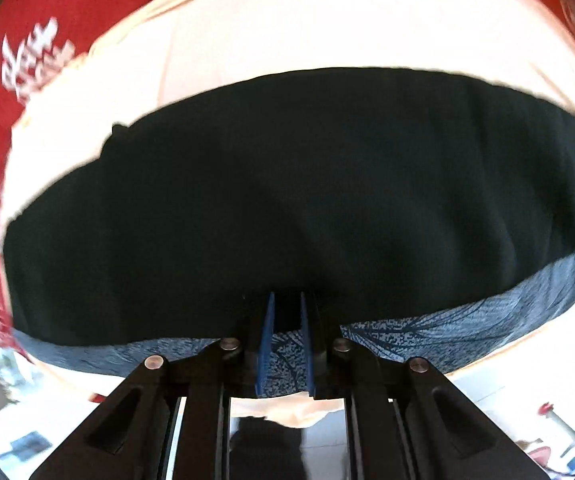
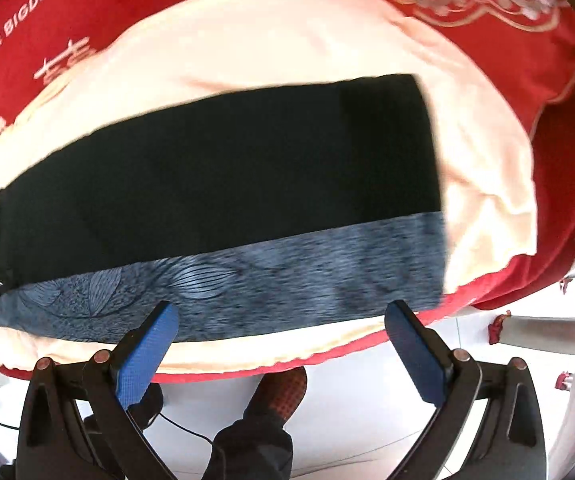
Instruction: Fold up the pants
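The pants point(image 1: 287, 200) are black with a blue-grey patterned band point(image 1: 467, 324) along the near edge. They lie flat on a cream cloth point(image 1: 307, 32). My left gripper point(image 1: 287, 304) is shut on the near edge of the pants, blue pads point(image 1: 265, 344) pinching the band. In the right wrist view the pants point(image 2: 227, 168) stretch across the cream cloth point(image 2: 487, 200), band point(image 2: 287, 276) nearest me. My right gripper point(image 2: 281, 312) is open and empty, its blue pads point(image 2: 147, 352) spread wide just short of the band's near edge.
A red bedspread with white lettering point(image 2: 487, 60) lies under the cream cloth. The bed edge is close below the grippers, with white floor tiles point(image 2: 367, 420) beyond. A person's foot in a dark patterned sock point(image 2: 279, 396) stands by the bed edge. Small items point(image 1: 547, 408) lie on the floor.
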The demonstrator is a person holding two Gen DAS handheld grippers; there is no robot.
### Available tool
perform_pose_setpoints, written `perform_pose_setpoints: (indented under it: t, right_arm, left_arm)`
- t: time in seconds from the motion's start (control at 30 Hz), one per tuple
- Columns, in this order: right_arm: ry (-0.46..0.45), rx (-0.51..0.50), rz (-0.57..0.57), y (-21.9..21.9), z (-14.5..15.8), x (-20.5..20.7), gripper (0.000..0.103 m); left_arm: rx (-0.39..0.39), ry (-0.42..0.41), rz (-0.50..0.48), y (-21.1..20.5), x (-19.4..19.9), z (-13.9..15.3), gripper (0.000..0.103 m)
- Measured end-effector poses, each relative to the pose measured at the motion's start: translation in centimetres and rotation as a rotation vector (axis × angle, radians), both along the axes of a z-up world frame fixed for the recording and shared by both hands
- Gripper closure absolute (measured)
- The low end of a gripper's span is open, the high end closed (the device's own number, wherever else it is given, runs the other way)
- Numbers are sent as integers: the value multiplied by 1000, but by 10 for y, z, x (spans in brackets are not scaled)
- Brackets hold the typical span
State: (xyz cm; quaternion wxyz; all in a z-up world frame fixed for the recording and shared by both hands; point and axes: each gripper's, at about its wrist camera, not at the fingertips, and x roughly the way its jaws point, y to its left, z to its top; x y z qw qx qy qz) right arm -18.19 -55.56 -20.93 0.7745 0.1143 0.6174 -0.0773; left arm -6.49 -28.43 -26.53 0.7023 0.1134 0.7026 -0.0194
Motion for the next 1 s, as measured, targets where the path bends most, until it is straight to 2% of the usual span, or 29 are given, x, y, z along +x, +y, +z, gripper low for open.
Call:
perform_pose_setpoints:
  t: [0.07,0.1,0.13,0.17,0.2,0.23,0.27,0.3,0.4,0.6,0.73,0.87,1.0]
  right_arm:
    - [8,39,-9,-14,9,-6,1]
    - [10,54,-10,-8,10,-8,1]
    - [10,61,-8,-16,2,-13,1]
    - [10,61,0,-19,6,-15,1]
    - [10,60,5,-27,7,-18,1]
    - [12,61,9,-36,8,-27,1]
    - [14,72,6,-42,12,-29,1]
    - [14,82,1,-41,10,-37,1]
    - [20,116,-5,-48,12,-51,1]
    - [26,114,6,-69,13,-60,1]
    - [47,169,-85,-94,0,-71,1]
    - [33,238,-162,-110,-14,-74,1]
    - [15,275,-184,-124,-27,-73,1]
  left_arm:
    - [33,26,-20,-9,2,4,90]
    - [10,39,-7,-13,4,7,90]
    - [-47,54,17,-14,7,14,90]
    - [-100,64,39,-18,8,21,81]
    - [-135,67,54,-25,8,28,65]
    - [-144,53,65,-31,8,34,13]
    - [-152,24,78,-33,7,41,0]
    - [-170,-22,98,-40,7,51,0]
    - [-190,-1,112,-59,3,56,0]
    - [-184,9,-7,-105,5,58,0]
    - [-176,21,-62,-132,28,47,0]
    - [-178,24,-98,-153,22,43,0]
    - [-183,31,-118,-149,12,41,0]
